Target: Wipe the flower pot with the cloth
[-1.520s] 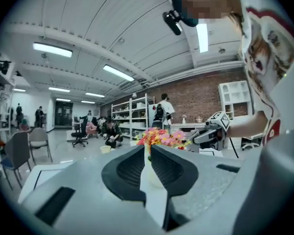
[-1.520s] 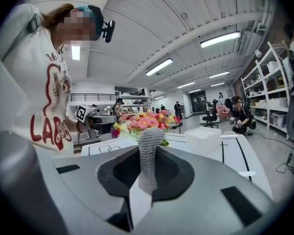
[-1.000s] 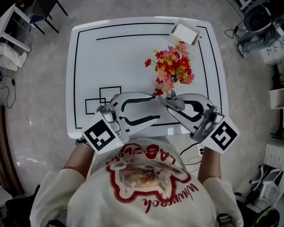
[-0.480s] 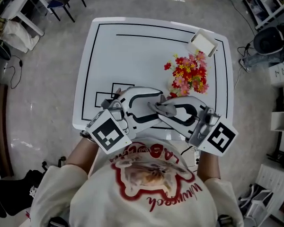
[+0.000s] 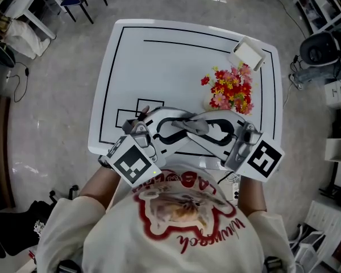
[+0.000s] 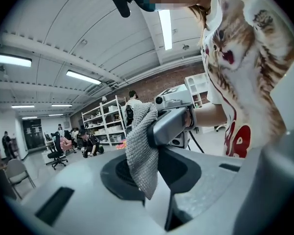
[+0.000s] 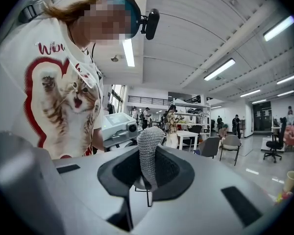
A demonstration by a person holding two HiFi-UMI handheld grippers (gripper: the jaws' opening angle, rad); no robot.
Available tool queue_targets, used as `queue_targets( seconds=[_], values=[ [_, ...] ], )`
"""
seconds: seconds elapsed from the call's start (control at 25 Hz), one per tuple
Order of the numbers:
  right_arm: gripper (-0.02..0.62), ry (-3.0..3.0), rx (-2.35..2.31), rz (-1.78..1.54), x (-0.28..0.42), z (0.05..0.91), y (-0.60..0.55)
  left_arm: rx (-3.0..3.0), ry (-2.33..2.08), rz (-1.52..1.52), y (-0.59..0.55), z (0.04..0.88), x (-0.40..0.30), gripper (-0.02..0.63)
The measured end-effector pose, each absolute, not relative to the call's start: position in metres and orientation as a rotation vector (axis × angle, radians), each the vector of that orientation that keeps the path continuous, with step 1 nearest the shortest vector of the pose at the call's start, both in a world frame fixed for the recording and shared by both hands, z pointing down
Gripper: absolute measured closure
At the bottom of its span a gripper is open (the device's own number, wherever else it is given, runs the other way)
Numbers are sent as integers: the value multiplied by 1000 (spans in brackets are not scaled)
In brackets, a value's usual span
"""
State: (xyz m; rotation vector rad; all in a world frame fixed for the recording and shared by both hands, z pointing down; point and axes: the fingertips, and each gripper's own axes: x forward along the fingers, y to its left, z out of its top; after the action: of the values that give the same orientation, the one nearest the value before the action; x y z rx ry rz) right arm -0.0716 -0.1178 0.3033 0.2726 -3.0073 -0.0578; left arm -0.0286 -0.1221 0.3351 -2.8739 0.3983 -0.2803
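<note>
Left gripper (image 5: 184, 124) just closed onto cloth (image 6: 139, 151); flower pot (image 5: 209, 103) mostly hidden.

An open lab hall: strip lights (image 7: 220, 68), storage racks (image 6: 105, 124), office chairs (image 7: 230, 146), people (image 6: 90, 141) working. Shelving (image 5: 321, 4) stands at two o'clock of the line-marked white surface (image 5: 159, 61).

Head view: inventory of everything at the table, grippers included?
table: one, white with black lines, centre.
flower pot: one, pale, mostly hidden under red, yellow and pink flowers, table's right side.
container: one, white, table's far right corner.
cloth: one, grey, between the two gripper tips, near edge.
left gripper: one, white-grey, jaws just closed on cloth.
right gripper: one, white-grey, shut on cloth.
</note>
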Motion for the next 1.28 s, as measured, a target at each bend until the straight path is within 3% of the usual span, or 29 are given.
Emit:
queue_targets(
  seconds=[0.28, 0.6, 1.28],
  values=[
    [537, -3014, 322, -11, -73, 306, -127, -2894, 413, -297, -126, 340, -29, 568],
    [453, -3023, 553, 63, -52, 303, -146, -2951, 407, -248, -145, 331, -31, 572],
    [460, -2950, 1080, 41, 68, 290, -163, -3092, 666, -172, -261, 395, -31, 572]
  ],
)
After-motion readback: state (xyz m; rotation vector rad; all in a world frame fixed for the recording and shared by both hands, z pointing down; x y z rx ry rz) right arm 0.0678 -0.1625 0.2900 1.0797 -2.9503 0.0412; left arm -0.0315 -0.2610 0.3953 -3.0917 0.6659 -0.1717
